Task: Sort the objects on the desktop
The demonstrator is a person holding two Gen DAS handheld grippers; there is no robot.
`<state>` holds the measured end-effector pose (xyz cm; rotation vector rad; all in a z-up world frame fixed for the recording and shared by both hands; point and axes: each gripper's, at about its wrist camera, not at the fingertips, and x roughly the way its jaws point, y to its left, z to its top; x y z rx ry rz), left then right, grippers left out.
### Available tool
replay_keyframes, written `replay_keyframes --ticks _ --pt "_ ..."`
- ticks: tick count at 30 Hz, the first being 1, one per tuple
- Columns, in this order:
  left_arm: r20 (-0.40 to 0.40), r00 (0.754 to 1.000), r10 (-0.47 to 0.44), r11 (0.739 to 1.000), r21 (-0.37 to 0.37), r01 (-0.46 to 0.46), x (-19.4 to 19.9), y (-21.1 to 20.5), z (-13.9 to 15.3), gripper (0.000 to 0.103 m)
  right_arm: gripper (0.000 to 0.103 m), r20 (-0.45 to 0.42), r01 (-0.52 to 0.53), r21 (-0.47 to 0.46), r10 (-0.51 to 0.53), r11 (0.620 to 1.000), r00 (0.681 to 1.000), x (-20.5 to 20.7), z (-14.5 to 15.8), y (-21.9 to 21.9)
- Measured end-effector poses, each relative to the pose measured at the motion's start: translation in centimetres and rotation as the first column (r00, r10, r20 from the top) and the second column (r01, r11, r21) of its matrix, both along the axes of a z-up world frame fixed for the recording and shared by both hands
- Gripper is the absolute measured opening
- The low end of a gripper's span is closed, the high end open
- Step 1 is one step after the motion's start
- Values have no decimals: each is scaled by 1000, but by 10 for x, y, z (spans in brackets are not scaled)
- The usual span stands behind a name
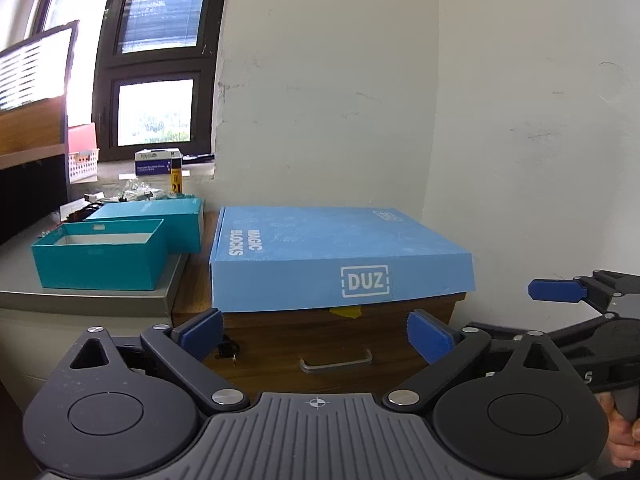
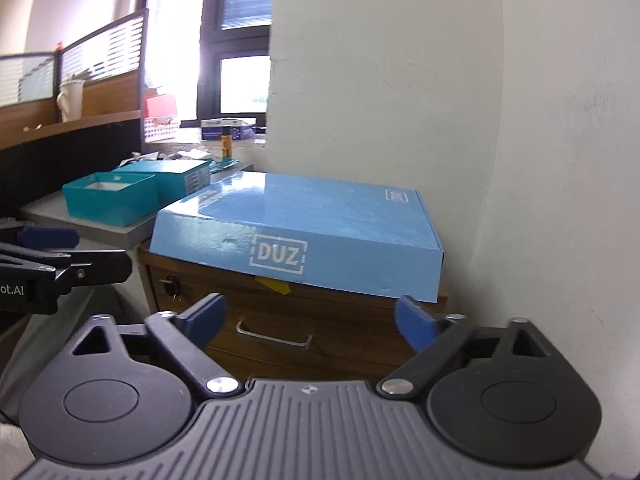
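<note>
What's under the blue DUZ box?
The DUZ box lies on a wooden drawer cabinet and overhangs its front edge. A yellow scrap pokes out beneath the box. Whatever else lies under the box, and the contents of both, are hidden.

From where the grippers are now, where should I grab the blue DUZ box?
Probably the front corners of the blue box, one gripper each, from the front. Its front edge overhangs the wooden cabinet, so fingers fit underneath; the wall blocks the right side. Both grippers are open.
</note>
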<state>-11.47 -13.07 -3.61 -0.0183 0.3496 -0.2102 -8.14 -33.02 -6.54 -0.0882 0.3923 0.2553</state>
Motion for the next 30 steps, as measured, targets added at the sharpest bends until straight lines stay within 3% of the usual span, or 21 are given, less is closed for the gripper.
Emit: replay_keyframes --ticks 11,21,30 --pt "-13 1000 7 1000 6 -7 -9 -8 -2 103 103 11 32 2 -32 999 999 -24 2 -2" --pt "-32 998 50 998 40 -49 -6 -8 -8 103 103 -41 50 31 -49 998 998 -14 -10 -9" --pt "-57 998 40 999 16 -39 -3 -4 -10 103 103 -54 41 29 -39 999 998 -10 -14 -7"
